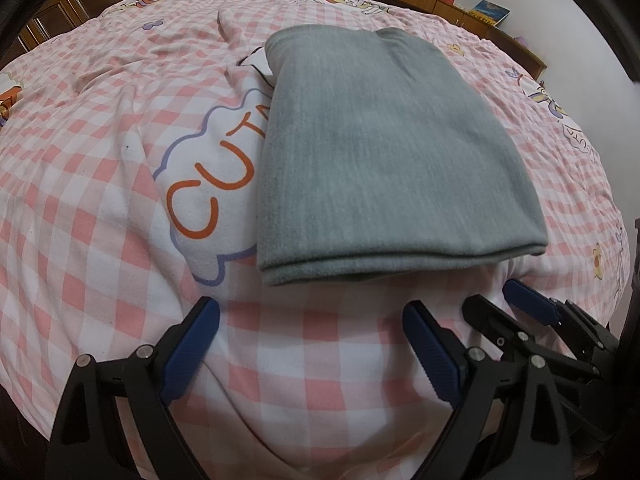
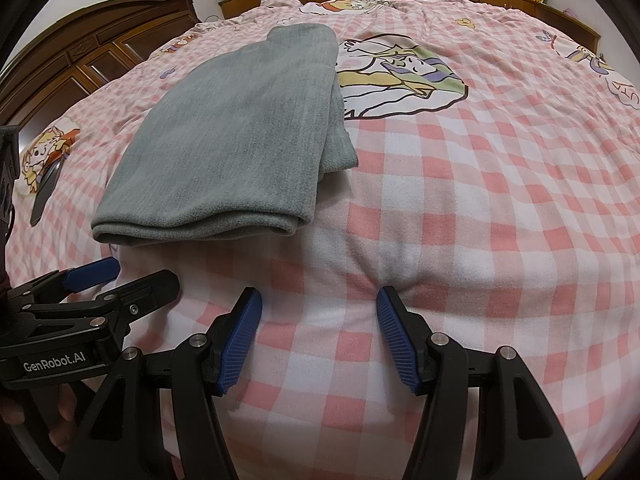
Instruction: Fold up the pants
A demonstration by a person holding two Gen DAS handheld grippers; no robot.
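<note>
- Left wrist view shows the gray pants (image 1: 384, 152) lying on the bed (image 1: 100, 220), gathered into a compact stack of layers with a rounded folded edge facing the grippers
- The left gripper (image 1: 308, 344) hangs just short of that near edge with its blue pads spread wide and nothing between them; it is released and touches no cloth
- In the same view the right gripper (image 1: 500, 304) sits close beside it on the right, also near the pants' front edge but apart from it
- From the right wrist view the right gripper (image 2: 318, 336) is likewise spread apart and empty above the pink checked bedcover (image 2: 480, 200), with the pants (image 2: 232, 136) ahead and to its left
- The left gripper (image 2: 132, 276) appears at the lower left of that view, near the pants' front corner
- The stack is not perfectly even: along its right side a lower layer sticks out past the top one
- Judging by this, the folding looks essentially done; at most a small tidying of the uneven right side, or one more fold if a smaller bundle is wanted, seems left
</note>
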